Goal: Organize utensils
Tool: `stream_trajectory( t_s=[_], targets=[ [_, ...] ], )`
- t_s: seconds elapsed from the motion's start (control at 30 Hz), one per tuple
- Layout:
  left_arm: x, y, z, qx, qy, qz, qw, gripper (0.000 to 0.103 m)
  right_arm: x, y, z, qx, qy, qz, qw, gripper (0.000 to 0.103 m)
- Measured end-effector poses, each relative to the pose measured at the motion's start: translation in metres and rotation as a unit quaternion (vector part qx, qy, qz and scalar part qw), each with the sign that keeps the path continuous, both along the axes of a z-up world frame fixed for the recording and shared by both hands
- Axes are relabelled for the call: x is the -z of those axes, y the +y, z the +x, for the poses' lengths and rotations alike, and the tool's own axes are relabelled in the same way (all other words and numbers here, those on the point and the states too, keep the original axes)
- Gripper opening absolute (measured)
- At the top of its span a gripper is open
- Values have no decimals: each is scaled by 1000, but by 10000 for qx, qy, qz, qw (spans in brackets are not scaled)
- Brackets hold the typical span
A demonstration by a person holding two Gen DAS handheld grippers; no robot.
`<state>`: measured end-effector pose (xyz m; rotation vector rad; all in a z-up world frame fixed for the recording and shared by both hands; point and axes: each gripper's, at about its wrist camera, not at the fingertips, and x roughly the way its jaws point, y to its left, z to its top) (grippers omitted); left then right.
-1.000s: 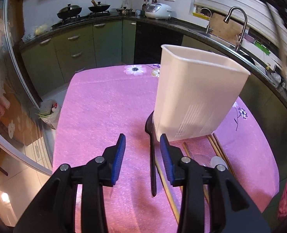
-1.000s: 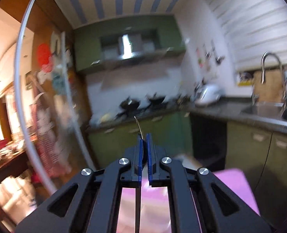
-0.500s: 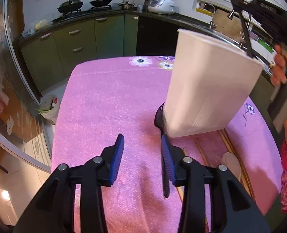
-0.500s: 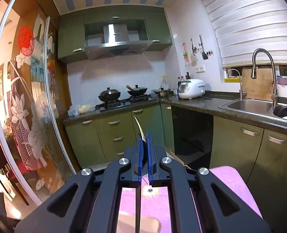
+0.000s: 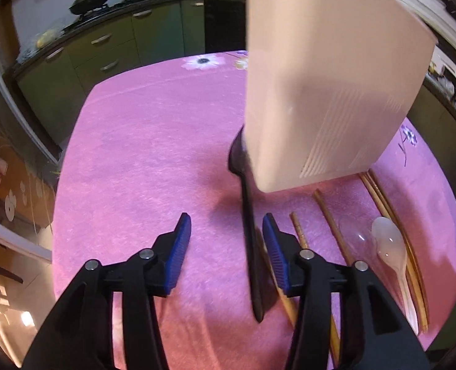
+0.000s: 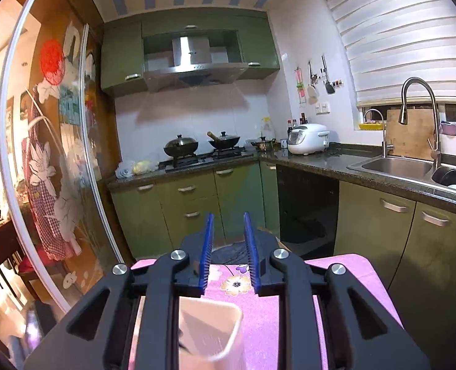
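Left gripper (image 5: 226, 226) apart, empty, low over bench (image 5: 141, 154) beside black spoon (image 5: 248, 215). Right gripper (image 6: 229, 231) apart, empty, above holder (image 6: 211, 330).

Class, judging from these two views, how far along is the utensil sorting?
Done: a dark utensil appears inside the white holder. In hand: nothing; the right claw is open above it, the left claw open around the black spoon. Left: chopsticks and clear spoon.

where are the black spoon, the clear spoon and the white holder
black spoon (image 5: 249, 225), left wrist view, on its handle
clear spoon (image 5: 387, 240), left wrist view, on its bowl
white holder (image 5: 326, 92), left wrist view, on its front wall
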<state>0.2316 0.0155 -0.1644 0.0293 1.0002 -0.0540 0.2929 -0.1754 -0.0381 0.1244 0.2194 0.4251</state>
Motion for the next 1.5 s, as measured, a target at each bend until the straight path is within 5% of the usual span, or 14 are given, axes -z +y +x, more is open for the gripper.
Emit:
stream_trajectory(
  t_s=[0.3, 0.47, 0.7, 0.77, 0.9, 1.07, 1.2, 1.5],
  targets=[
    [12, -5, 21, 27, 64, 231, 9997, 46, -1, -49, -50, -76, 20, 292, 9995, 21],
    [11, 0, 24, -22, 67, 137, 9999, 9, -9, -61, -66, -119, 31, 378, 9992, 21],
    [2, 15, -9, -108, 82, 60, 9999, 6, -23, -60, -85, -262, -64, 407, 9988, 21],
    [-6, 20, -17, -135, 33, 52, 9999, 7, -26, -58, -87, -310, -65, 416, 9986, 21],
    [-12, 23, -10, -165, -85, 279, 9994, 51, -29, -54, -93, -377, -39, 427, 9984, 29],
    [-2, 15, 12, -69, 95, 469, 9988, 52, -34, -56, -100, -340, -64, 388, 9986, 29],
    [9, 8, 24, 17, 224, 650, 9976, 30, -38, -65, -101, -272, -82, 411, 9988, 29],
    [9, 3, 33, 320, 252, 451, 9982, 9, -41, -75, -97, -221, -35, 392, 9990, 29]
  ],
)
